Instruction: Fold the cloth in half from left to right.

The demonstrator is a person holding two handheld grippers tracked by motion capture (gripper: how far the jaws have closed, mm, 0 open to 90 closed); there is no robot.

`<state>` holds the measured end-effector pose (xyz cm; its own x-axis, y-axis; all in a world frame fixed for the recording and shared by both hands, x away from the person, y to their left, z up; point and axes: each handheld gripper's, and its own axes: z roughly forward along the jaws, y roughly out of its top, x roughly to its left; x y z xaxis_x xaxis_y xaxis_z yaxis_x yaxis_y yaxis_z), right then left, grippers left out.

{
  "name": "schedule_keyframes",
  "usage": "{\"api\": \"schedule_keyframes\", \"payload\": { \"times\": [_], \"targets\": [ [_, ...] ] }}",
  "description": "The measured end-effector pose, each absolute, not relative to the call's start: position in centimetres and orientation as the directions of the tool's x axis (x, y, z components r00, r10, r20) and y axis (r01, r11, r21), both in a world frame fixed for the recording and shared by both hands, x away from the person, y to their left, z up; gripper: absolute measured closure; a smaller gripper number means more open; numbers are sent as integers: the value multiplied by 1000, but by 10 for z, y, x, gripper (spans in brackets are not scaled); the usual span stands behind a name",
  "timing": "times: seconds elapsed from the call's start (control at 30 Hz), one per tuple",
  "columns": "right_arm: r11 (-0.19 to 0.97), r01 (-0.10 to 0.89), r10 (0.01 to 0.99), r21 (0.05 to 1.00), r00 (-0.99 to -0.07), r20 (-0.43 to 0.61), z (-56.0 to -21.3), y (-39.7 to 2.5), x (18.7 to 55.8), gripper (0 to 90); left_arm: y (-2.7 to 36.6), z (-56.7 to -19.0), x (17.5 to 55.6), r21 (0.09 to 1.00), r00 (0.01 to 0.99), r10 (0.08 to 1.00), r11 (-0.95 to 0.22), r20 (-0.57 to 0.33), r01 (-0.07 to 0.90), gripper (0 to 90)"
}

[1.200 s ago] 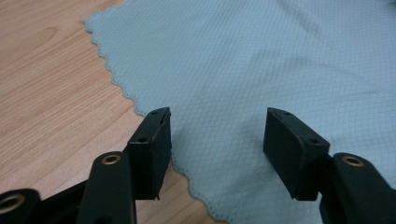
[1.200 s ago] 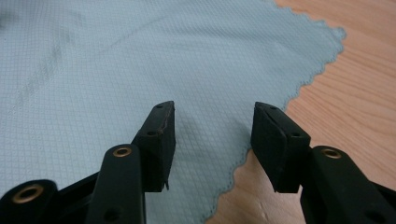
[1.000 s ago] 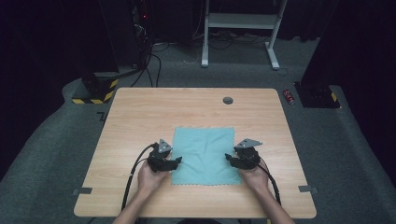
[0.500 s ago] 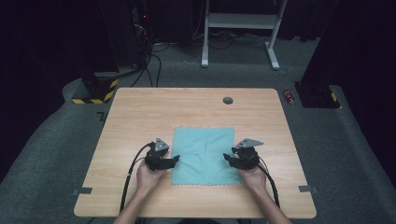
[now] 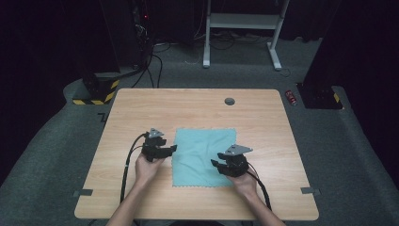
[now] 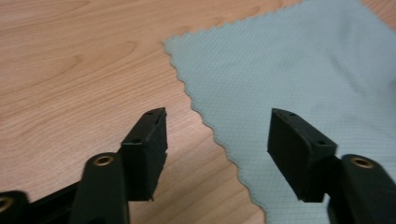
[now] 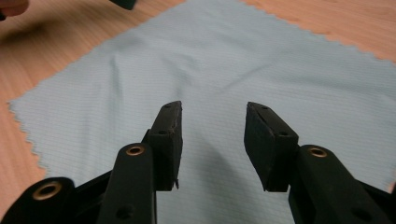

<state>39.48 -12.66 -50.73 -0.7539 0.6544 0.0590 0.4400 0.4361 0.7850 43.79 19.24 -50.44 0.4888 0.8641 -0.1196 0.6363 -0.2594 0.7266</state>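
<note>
Two claws flank one cloth [image 5: 203, 157], a pale blue square with pinked edges lying flat on the bench [image 5: 141, 108], toward the person's side of it. The left claw [image 5: 170, 149] sits at the cloth's left edge with its jaws spread wide; in the left gripper view that zigzag edge runs up between the two jaws, one over bare wood and one over fabric, which looks like a line-up for pinching the border. The right claw [image 5: 215, 165] is released too, its jaws parted and empty, hovering over the cloth's right part near the front edge; the right gripper view shows fabric under both jaws and a soft wrinkle farther in. Both claws point inward at the cloth, likely so each can take a side for a fold. Beyond the cloth a small dark disc [image 5: 229, 100] lies well apart.
</note>
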Motion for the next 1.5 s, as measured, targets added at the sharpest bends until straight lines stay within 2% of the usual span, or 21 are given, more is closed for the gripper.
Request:
{"api": "schedule_keyframes", "payload": {
  "times": [0.13, 0.6, 0.8, 1.03, 1.17, 1.27, 1.5],
  "targets": [
    [445, 441, 637, 779, -767, 71, -509, -118, 392, 600, 194, -504, 443, 747, 476, 869, -230, -130, 624, 411],
    [495, 367, 530, 787, -846, 61, -515, -74, 367, 645, 183, -504, 491, 710, 442, 892, -251, -95, 658, 398],
    [532, 323, 457, 783, -888, 55, -519, -45, 355, 650, 186, -516, 503, 708, 398, 906, -185, -147, 681, 412],
    [551, 295, 412, 780, -910, 53, -521, -22, 346, 650, 176, -515, 511, 692, 414, 905, -235, -102, 683, 408],
    [570, 277, 399, 773, -916, 35, -524, -14, 342, 648, 170, -518, 512, 709, 409, 907, -226, -96, 668, 418],
    [584, 259, 393, 770, -920, 12, -524, -9, 339, 641, 169, -518, 512, 711, 412, 909, -244, -71, 660, 442],
    [610, 231, 369, 758, -929, -14, -524, 3, 335, 633, 171, -517, 512, 711, 412, 909, -255, -55, 655, 565]
  ]
}}
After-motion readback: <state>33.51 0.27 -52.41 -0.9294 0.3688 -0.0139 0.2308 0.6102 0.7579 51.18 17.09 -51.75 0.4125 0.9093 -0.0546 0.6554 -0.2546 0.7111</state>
